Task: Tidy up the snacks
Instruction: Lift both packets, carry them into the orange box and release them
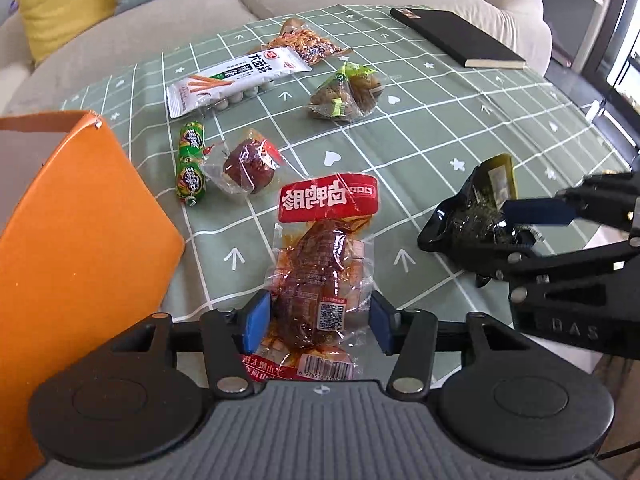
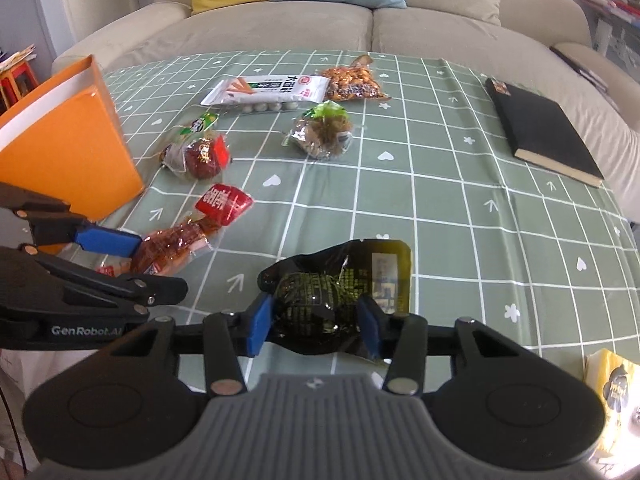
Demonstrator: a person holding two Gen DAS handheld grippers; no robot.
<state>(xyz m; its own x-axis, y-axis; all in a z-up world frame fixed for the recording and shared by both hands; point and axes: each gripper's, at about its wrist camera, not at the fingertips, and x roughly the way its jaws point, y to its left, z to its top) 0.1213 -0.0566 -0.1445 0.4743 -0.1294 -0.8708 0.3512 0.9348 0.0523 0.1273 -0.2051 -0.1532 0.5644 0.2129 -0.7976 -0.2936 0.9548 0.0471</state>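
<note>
The left gripper (image 1: 316,322) is straddling a clear packet of red-brown meat (image 1: 320,264) with a red header; its blue pads are standing just off the wrapper's sides, so the jaws look released around it, though whether the left pad is grazing the film I cannot tell. The right gripper (image 2: 316,322) is clasping a glossy black pouch (image 2: 340,292) with a yellow-edged label, both pads pressing into its bulge. Both packets are sitting near the front of a green checked tablecloth (image 2: 460,208). Farther back are lying a red date packet (image 1: 248,164), green sausages (image 1: 191,160), a white stick-snack bag (image 1: 236,80), a green-topped nut bag (image 1: 346,94) and a spicy mix (image 1: 308,44). An orange box (image 1: 80,240) is standing left, a black notebook (image 2: 544,132) right, a beige sofa (image 2: 360,24) behind. Both grippers are angling steeply downward, side by side.
</note>
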